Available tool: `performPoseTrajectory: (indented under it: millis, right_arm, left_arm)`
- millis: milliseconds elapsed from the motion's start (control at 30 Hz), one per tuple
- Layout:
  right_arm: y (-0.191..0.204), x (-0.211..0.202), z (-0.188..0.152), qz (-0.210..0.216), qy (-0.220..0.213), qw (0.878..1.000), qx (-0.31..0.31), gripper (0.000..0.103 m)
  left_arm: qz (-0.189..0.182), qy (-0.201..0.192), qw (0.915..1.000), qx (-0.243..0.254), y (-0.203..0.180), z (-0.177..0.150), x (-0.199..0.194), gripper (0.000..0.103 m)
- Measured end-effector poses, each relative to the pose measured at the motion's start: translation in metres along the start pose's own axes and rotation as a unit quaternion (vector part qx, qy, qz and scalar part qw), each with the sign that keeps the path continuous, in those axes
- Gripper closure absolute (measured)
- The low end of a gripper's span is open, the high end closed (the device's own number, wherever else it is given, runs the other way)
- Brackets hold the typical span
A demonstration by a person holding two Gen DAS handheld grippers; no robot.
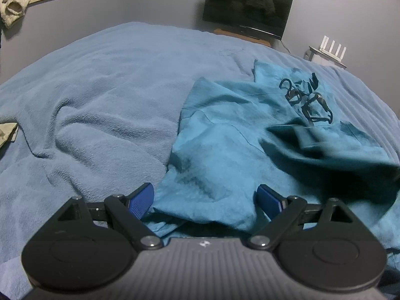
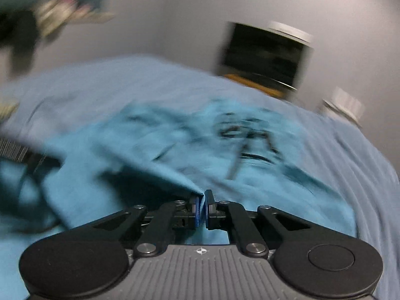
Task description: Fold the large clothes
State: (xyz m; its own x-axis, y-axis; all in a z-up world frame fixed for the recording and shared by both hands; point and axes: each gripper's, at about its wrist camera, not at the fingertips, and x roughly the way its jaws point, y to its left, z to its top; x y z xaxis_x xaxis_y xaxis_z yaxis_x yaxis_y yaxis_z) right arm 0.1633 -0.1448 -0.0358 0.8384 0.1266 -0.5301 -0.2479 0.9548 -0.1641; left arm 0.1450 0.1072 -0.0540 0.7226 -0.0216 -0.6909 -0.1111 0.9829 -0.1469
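Observation:
A teal T-shirt (image 1: 225,145) with a black print lies rumpled on the blue bedspread (image 1: 100,87). My left gripper (image 1: 203,198) is open, its blue pads on either side of the shirt's near edge, with cloth between them. In the blurred right wrist view my right gripper (image 2: 202,206) is shut on a fold of the teal T-shirt (image 2: 150,145) and holds it lifted off the bed. A raised, blurred part of the shirt (image 1: 337,150) shows at right in the left wrist view.
A dark TV (image 1: 246,7) stands on a wooden stand at the far wall. A white router (image 1: 333,47) sits on a small table to its right. A shelf with clothes (image 1: 17,2) hangs at upper left. A yellowish cloth (image 1: 7,132) lies at the bed's left edge.

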Motion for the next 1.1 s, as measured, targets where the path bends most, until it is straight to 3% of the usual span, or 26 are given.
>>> performPoseTrajectory:
  millis: [67, 133, 200, 267, 300, 367, 433, 533, 667, 800, 933, 1000, 1033, 1067, 1100]
  right_arm:
    - [-0.031, -0.01, -0.002, -0.022, -0.003, 0.997, 0.077, 0.097]
    - [-0.068, -0.015, -0.012, -0.038, 0.013, 0.984, 0.174, 0.092]
    - [-0.093, -0.014, -0.027, -0.049, 0.048, 0.968, 0.243, 0.08]
    - [-0.109, -0.008, -0.043, -0.049, 0.083, 0.958, 0.27, 0.06]
    - [-0.111, -0.006, -0.05, -0.048, 0.091, 0.957, 0.27, 0.057]
    - [-0.107, -0.002, -0.06, -0.054, 0.108, 0.963, 0.243, 0.05]
    - [-0.095, 0.001, -0.06, -0.053, 0.11, 0.975, 0.187, 0.049]
    - [-0.062, 0.003, -0.053, -0.041, 0.097, 0.992, 0.065, 0.043]
    - [-0.015, 0.0, -0.049, -0.004, 0.064, 0.994, -0.086, 0.029]
    - [0.03, 0.004, -0.052, 0.029, 0.037, 0.977, -0.209, 0.029]
    - [0.047, 0.019, -0.051, 0.042, 0.027, 0.969, -0.242, 0.035]
    - [0.05, 0.025, -0.054, 0.045, 0.036, 0.968, -0.245, 0.053]
    - [0.049, 0.029, -0.054, 0.045, 0.047, 0.968, -0.241, 0.075]
    - [0.047, 0.033, -0.054, 0.04, 0.054, 0.971, -0.231, 0.09]
    - [0.046, 0.032, -0.054, 0.031, 0.052, 0.974, -0.218, 0.093]
  left_arm:
    - [-0.003, -0.002, 1.0, 0.005, -0.002, 0.0, 0.0, 0.014]
    - [-0.001, -0.003, 0.9999, 0.015, -0.005, 0.0, 0.0, 0.014]
    - [0.002, -0.003, 0.9997, 0.025, -0.009, -0.001, 0.0, 0.014]
    - [0.004, -0.001, 0.9994, 0.033, -0.012, -0.001, 0.0, 0.014]
    - [0.005, 0.0, 0.9994, 0.035, -0.012, -0.001, 0.0, 0.014]
    - [0.007, 0.003, 0.9993, 0.037, -0.013, -0.001, 0.001, 0.014]
    - [0.007, 0.004, 0.9993, 0.036, -0.012, -0.001, 0.002, 0.014]
    - [0.007, 0.005, 0.9993, 0.036, -0.011, -0.001, 0.002, 0.014]
    - [0.008, 0.005, 0.9993, 0.036, -0.011, -0.001, 0.002, 0.014]
    - [0.007, 0.007, 0.9992, 0.038, -0.012, -0.001, 0.002, 0.014]
    - [0.008, 0.007, 0.9991, 0.04, -0.012, -0.001, 0.002, 0.014]
    - [0.008, 0.008, 0.9991, 0.04, -0.012, -0.001, 0.002, 0.014]
    - [0.008, 0.008, 0.9992, 0.039, -0.012, -0.001, 0.002, 0.014]
    - [0.008, 0.009, 0.9992, 0.039, -0.011, -0.001, 0.002, 0.014]
    - [0.007, 0.009, 0.9992, 0.039, -0.011, -0.001, 0.002, 0.014]
